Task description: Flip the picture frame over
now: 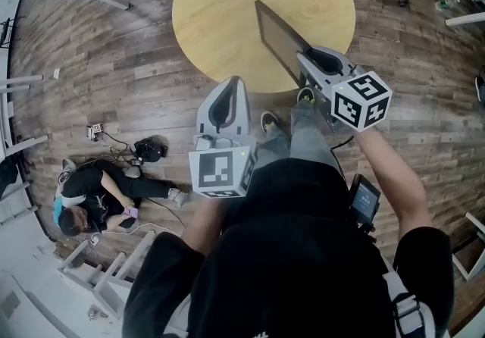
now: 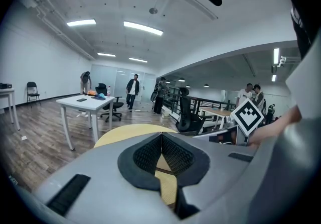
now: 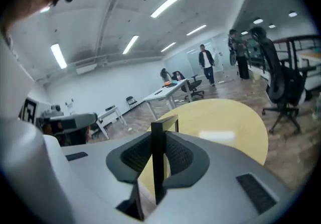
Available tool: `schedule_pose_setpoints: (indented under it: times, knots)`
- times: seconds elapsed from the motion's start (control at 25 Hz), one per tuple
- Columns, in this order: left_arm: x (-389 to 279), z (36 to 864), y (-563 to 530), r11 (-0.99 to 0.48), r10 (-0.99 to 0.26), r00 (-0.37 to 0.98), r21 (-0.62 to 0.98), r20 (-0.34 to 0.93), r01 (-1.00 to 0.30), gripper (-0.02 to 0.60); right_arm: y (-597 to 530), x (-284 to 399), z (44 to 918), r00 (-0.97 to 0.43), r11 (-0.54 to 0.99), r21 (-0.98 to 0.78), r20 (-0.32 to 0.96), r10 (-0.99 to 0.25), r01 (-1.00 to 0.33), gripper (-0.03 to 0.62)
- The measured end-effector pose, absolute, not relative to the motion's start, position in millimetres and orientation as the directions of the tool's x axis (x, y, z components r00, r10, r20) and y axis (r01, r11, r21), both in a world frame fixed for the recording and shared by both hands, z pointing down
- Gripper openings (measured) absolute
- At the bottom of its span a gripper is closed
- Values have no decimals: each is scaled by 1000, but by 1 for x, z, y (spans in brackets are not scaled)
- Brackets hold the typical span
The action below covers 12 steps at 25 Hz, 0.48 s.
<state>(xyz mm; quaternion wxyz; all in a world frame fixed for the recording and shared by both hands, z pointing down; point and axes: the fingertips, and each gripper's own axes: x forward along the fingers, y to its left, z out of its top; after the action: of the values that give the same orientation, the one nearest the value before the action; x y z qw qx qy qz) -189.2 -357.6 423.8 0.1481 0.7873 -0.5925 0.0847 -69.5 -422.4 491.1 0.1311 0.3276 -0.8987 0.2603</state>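
Black-edged picture frame (image 1: 276, 35) is up on its edge right now, not lying flat, so I'd call this the middle of the flip: grabbed and turned halfway, with the second half of the turn and the set-down not yet done

Where it is: over the near right part of the round wooden desk (image 1: 220, 3), running from roughly the desk's middle back to its near edge. I honestly can't tell whether the far corner touches the desk top or hangs just above it

The right tongs (image 1: 309, 58) are clamped on the near end of the frame. In the right gripper view the frame's thin edge stands upright between the two ribbed pads, with both pads pressed against its sides, so it looks like a firm narrow pinch. The left tongs (image 1: 230, 83) are closed with nothing in them, pad tips meeting, and they sit off to the left just short of the desk's near edge, well apart from the frame

My guess at what's next:
- roll the right wrist on round so the other face ends up on top
- lower the frame until it lies flat on the desk, a bit further in from the near edge
- only then let the pinch go

Main risk I see is the frame swinging in that one-end grip
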Motion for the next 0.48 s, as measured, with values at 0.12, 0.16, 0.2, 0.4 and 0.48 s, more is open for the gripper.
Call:
schedule_pose_setpoints:
  times: [0.12,0.16,0.2,0.4,0.48]
  knots:
    - [-191,425,-360,-253,-906,281,130,315,-959,23,-431,-46,501,-731,477,-571,382,-566,-668,86]
    - [-191,426,-361,-253,-906,281,129,316,-959,22,-432,-39,506,-720,421,-616,380,-581,-665,84]
    - [-192,426,-361,-252,-906,281,129,317,-959,23,-432,-31,512,-706,372,-647,384,-595,-666,83]
    - [-191,429,-361,-260,-900,289,129,327,-957,21,-423,-2,558,-624,210,-665,476,-619,-716,80]
    - [-189,430,-361,-264,-898,291,126,329,-956,21,-419,6,578,-603,164,-662,514,-610,-731,81]
